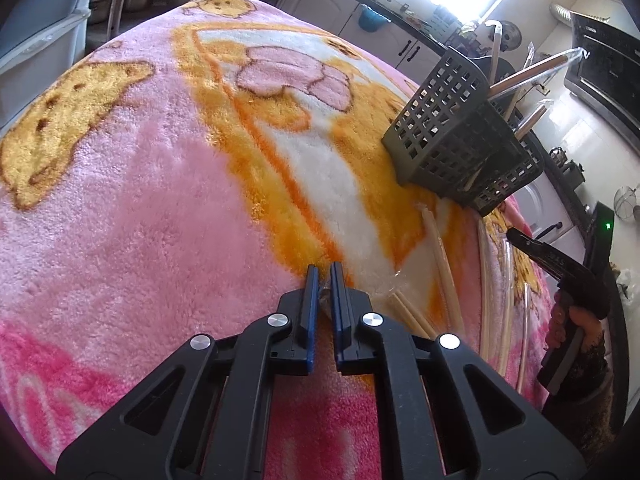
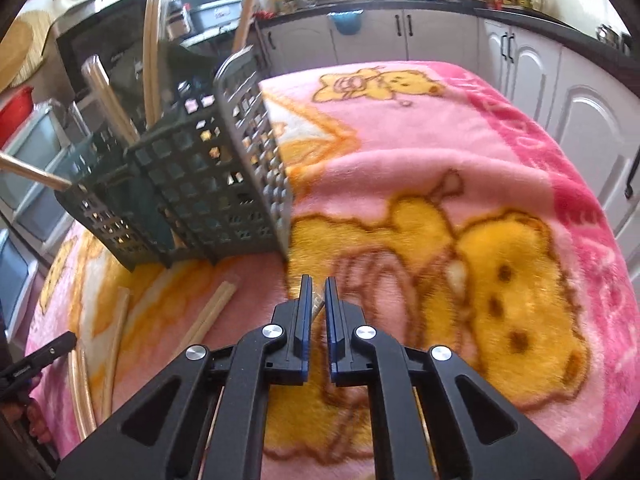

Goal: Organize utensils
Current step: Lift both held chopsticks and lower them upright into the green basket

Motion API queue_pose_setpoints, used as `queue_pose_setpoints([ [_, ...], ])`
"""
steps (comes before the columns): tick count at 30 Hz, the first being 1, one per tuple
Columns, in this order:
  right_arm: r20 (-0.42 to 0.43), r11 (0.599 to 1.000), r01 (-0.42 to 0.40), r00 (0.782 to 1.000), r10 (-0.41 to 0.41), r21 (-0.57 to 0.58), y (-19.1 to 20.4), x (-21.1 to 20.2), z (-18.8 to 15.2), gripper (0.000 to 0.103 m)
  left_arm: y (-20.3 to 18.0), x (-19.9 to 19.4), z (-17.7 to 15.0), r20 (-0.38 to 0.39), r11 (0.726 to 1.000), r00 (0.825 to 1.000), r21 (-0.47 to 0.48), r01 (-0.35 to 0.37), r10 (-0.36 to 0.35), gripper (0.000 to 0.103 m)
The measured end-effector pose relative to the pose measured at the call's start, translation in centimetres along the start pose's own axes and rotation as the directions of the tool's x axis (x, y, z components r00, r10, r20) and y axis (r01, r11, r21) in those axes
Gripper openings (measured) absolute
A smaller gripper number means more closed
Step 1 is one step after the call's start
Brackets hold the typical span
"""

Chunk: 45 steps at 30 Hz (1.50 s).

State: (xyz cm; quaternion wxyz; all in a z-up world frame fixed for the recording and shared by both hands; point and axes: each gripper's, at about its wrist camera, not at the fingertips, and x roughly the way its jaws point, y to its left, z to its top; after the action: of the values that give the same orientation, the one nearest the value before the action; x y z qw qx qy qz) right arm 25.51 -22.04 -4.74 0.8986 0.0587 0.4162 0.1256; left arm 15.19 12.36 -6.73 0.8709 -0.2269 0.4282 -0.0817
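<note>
A dark grey lattice basket (image 1: pixel 452 136) (image 2: pixel 192 184) stands on the pink bear-print blanket (image 1: pixel 160 200) and has several wrapped chopstick pairs (image 1: pixel 520 76) sticking out of it. More wrapped chopsticks (image 1: pixel 440 264) (image 2: pixel 208 316) lie loose on the blanket in front of the basket. My left gripper (image 1: pixel 324 270) is shut, its blue pads pinching the clear wrapper end of a chopstick pack (image 1: pixel 404 312). My right gripper (image 2: pixel 318 280) is shut too, with a pale wrapped end caught between its pads. Each gripper shows at the edge of the other's view (image 1: pixel 516 236) (image 2: pixel 68 340), held by a hand (image 1: pixel 576 320).
White kitchen cabinets (image 2: pixel 520 64) and a dark counter run behind the covered table. A black appliance (image 1: pixel 608 68) and plastic drawers (image 2: pixel 32 152) stand beside the basket. The blanket drops off at the table's edges (image 2: pixel 616 240).
</note>
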Motion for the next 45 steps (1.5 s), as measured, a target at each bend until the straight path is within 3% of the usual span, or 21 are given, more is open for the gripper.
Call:
queue_pose_setpoints([
  [8,0.096,1.0,-0.028,0.995,0.027,0.009,-0.3,-3.9,0.6,0.006,-1.6,-2.4,0.5,0.079,0.998,0.996,0.051,0.032,-0.036,0.0],
  [17,0.223,0.998,-0.052,0.973,0.06,-0.039,1.3,-9.1,1.9,0.005,-7.3,-7.1,2.4,0.197,0.977,0.97,0.188,0.105,-0.143,0.0],
  [30,0.33,0.993,-0.077,0.939,0.101,-0.086,3.1,-14.5,2.1,0.004,-14.7,-8.6,3.5,0.196,0.917,0.944,0.353,0.184,-0.265,0.0],
  [45,0.402,0.992,-0.074,0.909,0.111,-0.106,3.1,-17.9,2.7,0.004,-20.3,-8.8,4.1,0.18,0.858,0.919,0.454,0.239,-0.351,0.0],
])
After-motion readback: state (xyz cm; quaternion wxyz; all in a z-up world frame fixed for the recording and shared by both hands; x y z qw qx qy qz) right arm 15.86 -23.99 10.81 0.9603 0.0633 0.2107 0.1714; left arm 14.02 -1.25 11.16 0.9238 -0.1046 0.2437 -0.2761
